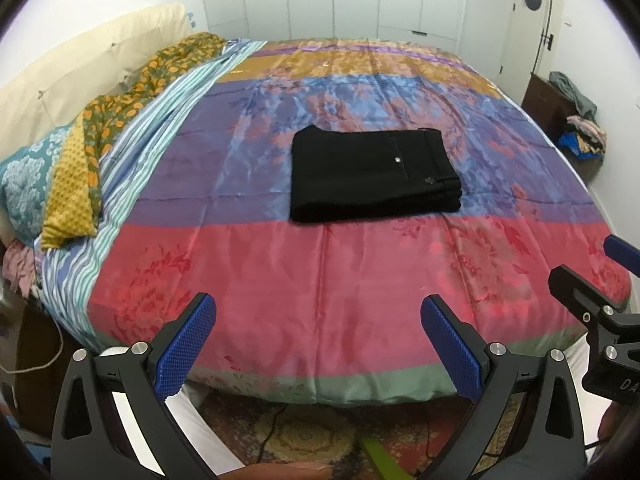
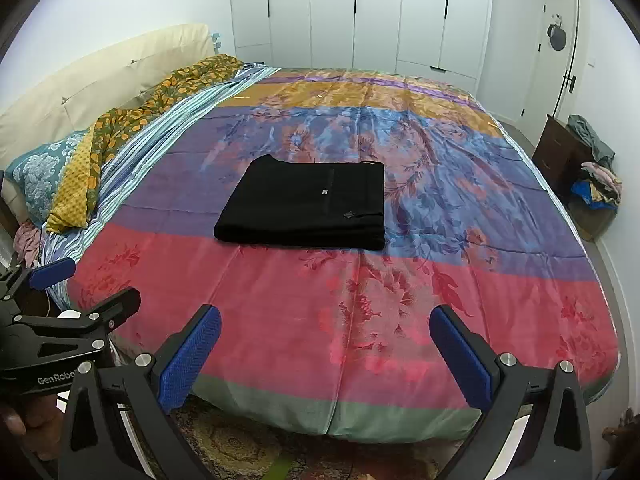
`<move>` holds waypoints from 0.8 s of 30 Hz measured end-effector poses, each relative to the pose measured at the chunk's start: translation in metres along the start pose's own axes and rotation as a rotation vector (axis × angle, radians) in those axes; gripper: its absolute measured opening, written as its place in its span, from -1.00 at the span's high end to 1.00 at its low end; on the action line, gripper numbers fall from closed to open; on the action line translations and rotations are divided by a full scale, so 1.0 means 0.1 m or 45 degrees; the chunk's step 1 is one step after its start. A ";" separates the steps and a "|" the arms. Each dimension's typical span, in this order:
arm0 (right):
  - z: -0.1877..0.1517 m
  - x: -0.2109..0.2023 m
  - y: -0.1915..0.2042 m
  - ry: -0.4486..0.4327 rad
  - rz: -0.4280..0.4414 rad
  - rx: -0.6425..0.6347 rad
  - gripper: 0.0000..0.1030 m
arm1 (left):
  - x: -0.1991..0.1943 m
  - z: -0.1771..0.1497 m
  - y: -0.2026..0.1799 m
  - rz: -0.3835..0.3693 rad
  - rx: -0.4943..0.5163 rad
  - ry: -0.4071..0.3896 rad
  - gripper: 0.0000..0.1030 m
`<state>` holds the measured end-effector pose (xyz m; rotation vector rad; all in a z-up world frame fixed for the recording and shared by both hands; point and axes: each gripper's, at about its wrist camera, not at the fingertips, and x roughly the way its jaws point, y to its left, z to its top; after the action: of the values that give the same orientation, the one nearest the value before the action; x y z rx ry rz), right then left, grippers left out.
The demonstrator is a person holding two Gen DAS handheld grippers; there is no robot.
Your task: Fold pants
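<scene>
The black pants (image 1: 372, 174) lie folded into a flat rectangle on the middle of the bed; they also show in the right wrist view (image 2: 308, 208). My left gripper (image 1: 318, 348) is open and empty, held back over the foot edge of the bed, well short of the pants. My right gripper (image 2: 325, 352) is open and empty too, also at the foot edge. Each gripper shows at the side of the other's view: the right gripper (image 1: 592, 280) and the left gripper (image 2: 68, 292).
The bed has a colourful striped floral cover (image 1: 320, 272). Pillows and patterned cloths (image 1: 80, 160) lie along the left. A dark stand with piled clothes (image 2: 588, 164) sits at the right wall. A patterned rug (image 1: 304, 436) lies below the bed's foot.
</scene>
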<state>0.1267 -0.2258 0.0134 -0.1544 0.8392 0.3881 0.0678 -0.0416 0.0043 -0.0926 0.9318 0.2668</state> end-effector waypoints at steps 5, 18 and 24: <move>0.01 0.00 -0.01 -0.002 -0.007 -0.001 -1.00 | 0.01 0.00 0.01 -0.001 -0.001 0.001 -0.98; 0.03 -0.01 -0.06 -0.008 -0.012 0.003 -1.00 | 0.00 0.00 0.01 -0.001 0.000 -0.001 -0.98; 0.03 0.00 -0.06 -0.005 -0.013 0.004 -1.00 | 0.00 0.00 0.01 0.000 0.000 -0.001 -0.98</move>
<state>0.1313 -0.2308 0.0157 -0.1550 0.8346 0.3771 0.0680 -0.0408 0.0044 -0.0929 0.9306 0.2667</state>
